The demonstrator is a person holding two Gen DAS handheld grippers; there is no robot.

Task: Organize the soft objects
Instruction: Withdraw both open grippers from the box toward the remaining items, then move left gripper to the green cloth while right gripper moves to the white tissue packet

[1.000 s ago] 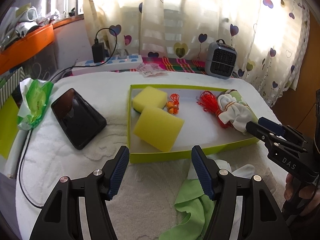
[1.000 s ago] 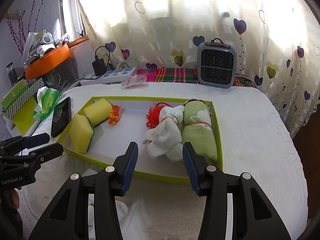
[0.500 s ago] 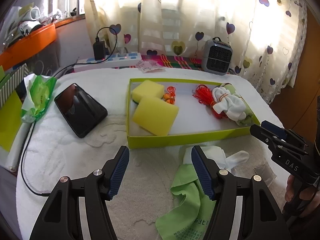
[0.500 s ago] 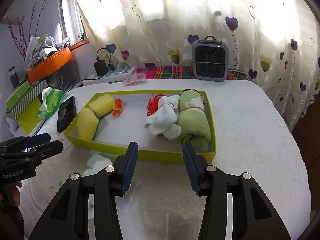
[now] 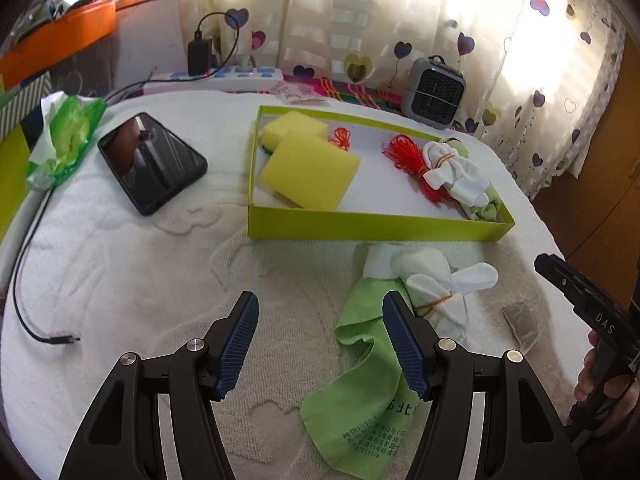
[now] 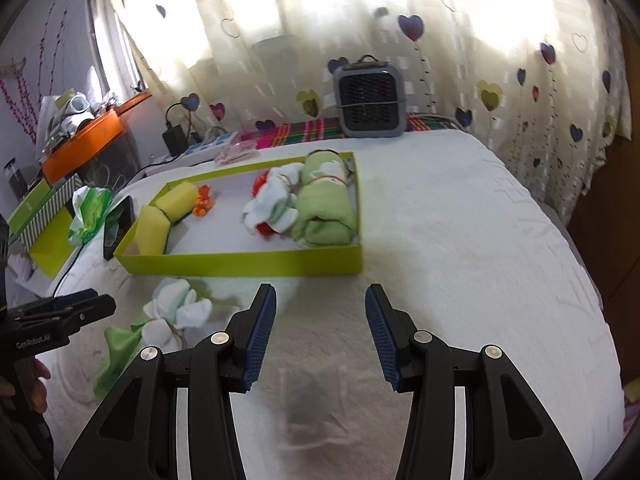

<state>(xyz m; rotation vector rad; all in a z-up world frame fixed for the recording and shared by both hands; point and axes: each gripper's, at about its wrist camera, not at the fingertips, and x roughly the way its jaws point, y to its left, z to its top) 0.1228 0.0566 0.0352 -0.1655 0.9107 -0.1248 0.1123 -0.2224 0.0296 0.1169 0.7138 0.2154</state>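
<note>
A lime-green tray [image 5: 360, 230] [image 6: 240, 258] on the white towel holds two yellow sponges [image 5: 308, 170], orange and red tassels [image 5: 404, 156], a tied white sock bundle [image 5: 452, 172] and a rolled green cloth [image 6: 324, 208]. In front of the tray lie a loose green cloth [image 5: 368, 368] and a second tied white sock bundle [image 5: 432, 284] [image 6: 176, 312]. A small grey translucent pouch [image 6: 312, 404] [image 5: 520, 320] lies between my right fingers. My left gripper [image 5: 318, 344] is open and empty beside the green cloth. My right gripper [image 6: 320, 334] is open and empty.
A black phone [image 5: 152, 162] and a green tissue pack [image 5: 64, 140] lie left of the tray. A loose black cable [image 5: 28, 280] runs along the left edge. A grey heater [image 5: 434, 94] and power strip [image 5: 212, 78] stand at the back by the curtain.
Both grippers have pulled back from the tray toward the front of the table. The loose cloth, sock bundle and pouch have come into view.
</note>
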